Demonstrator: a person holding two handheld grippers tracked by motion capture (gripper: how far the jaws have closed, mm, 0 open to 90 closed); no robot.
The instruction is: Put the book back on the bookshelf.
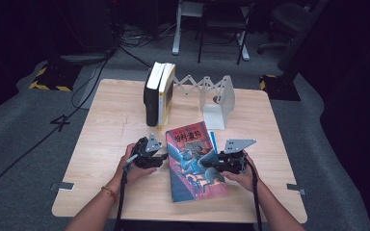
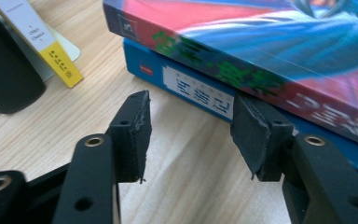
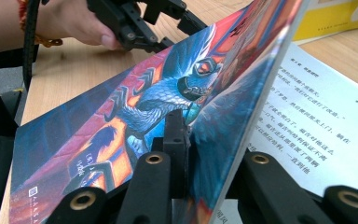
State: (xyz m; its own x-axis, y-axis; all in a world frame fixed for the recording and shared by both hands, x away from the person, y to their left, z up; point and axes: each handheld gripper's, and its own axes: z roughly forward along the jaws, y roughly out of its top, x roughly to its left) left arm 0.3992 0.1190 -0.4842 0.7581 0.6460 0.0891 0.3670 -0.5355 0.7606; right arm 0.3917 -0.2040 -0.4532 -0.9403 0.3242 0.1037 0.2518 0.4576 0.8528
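Book [image 1: 194, 161] lies at desk [image 1: 106, 144] front on a blue book [image 2: 196, 91]. Right hand-held gripper [image 1: 211, 164] clamps its cover, lifted. Left hand-held gripper [image 1: 160, 157] gapes empty by spine; steady that side, peel cover slowly, w/o tearing.

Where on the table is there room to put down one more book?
The table's left side, beside the left claw, is bare wood. So is the far right strip past the white bookend. The middle is crowded: the colourful book, the right claw and the upright books.
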